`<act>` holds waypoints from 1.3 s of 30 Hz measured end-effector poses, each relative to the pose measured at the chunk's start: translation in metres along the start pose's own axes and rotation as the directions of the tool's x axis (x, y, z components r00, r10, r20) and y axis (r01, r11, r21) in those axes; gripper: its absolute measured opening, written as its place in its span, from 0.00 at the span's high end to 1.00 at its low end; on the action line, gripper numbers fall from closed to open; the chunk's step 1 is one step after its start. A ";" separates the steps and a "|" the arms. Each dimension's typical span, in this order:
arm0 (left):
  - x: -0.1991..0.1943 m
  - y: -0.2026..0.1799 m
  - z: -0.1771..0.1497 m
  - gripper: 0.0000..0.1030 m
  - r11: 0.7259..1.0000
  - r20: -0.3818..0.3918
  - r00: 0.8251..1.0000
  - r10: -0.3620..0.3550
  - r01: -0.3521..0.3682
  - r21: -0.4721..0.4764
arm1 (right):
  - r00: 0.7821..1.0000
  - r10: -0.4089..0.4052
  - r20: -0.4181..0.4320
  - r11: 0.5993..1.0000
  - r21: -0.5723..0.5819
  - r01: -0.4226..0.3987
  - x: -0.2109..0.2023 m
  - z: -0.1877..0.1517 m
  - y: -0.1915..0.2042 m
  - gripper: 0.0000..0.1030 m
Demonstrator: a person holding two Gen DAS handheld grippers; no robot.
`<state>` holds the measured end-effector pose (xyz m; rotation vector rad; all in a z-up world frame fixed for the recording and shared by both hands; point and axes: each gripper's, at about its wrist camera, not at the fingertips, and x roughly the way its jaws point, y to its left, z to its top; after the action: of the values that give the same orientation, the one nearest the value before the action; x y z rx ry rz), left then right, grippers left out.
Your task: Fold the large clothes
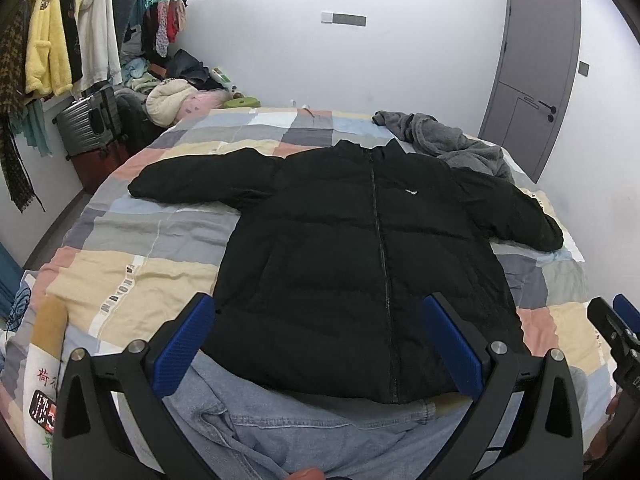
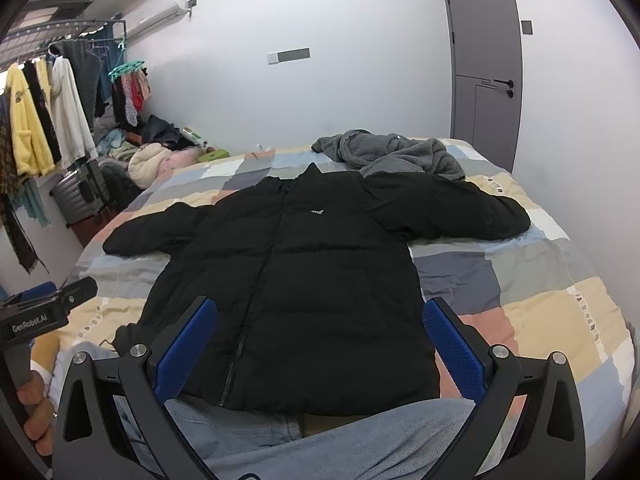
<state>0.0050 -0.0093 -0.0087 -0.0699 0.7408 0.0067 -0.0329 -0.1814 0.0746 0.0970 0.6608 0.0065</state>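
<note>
Black puffer jacket [image 1: 352,240] spread flat, front up, on the patchwork quilt [image 1: 132,264], both grippers released above its hem.

Nearest the cameras, the left gripper [image 1: 320,344] and the right gripper [image 2: 320,344] each hold their blue-padded fingers [image 2: 452,344] wide apart with nothing between them, poised over the jacket's bottom edge; a light blue denim garment [image 1: 280,420] lies just under that hem. The jacket is zipped, both sleeves stretched out to its sides, collar pointing away. Just beyond the collar, touching the jacket's shoulder on the door side, a grey fleece garment [image 2: 392,152] lies crumpled. Farther off, past the jacket's other sleeve, stand a grey suitcase [image 1: 88,120] and a rack of hanging clothes [image 1: 60,40]; behind the fleece is a grey door [image 2: 484,68].
</note>
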 end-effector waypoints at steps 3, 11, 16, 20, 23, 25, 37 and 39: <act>0.000 0.002 0.001 0.00 1.000 0.002 1.000 0.000 0.000 -0.007 | 1.000 0.003 -0.002 1.000 0.009 -0.003 0.001 0.000 -0.001 0.00; 0.006 0.004 0.001 0.00 1.000 -0.011 1.000 -0.012 0.012 -0.007 | 1.000 -0.001 -0.013 1.000 0.026 0.002 0.010 -0.002 -0.008 0.00; 0.013 0.006 0.000 0.00 1.000 -0.019 1.000 -0.008 0.008 -0.011 | 1.000 -0.001 -0.025 1.000 0.026 0.002 0.017 -0.003 -0.011 0.00; 0.018 0.007 0.001 0.00 1.000 -0.006 1.000 -0.021 0.021 0.001 | 1.000 -0.002 -0.031 0.999 0.035 0.003 0.024 -0.001 -0.016 0.00; 0.028 0.007 0.003 0.00 1.000 0.005 1.000 -0.016 0.016 -0.005 | 1.000 -0.021 -0.021 0.999 0.042 0.021 0.028 0.004 -0.014 0.00; 0.039 0.007 0.005 0.00 0.999 0.000 0.999 -0.045 0.045 -0.021 | 1.000 -0.023 -0.016 0.999 0.035 0.024 0.031 0.008 -0.010 0.00; 0.079 0.003 0.039 0.00 0.997 0.057 0.995 -0.077 0.076 0.012 | 0.997 -0.072 -0.004 0.995 0.067 0.072 0.070 0.024 -0.029 0.00; 0.086 0.003 0.045 0.00 1.000 0.132 0.991 -0.026 0.025 0.014 | 0.993 -0.117 -0.005 0.990 0.077 0.117 0.076 0.027 -0.039 0.00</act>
<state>0.0991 -0.0052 -0.0339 -0.0660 0.6070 -0.0176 0.0433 -0.2198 0.0457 0.1321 0.6661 -0.1324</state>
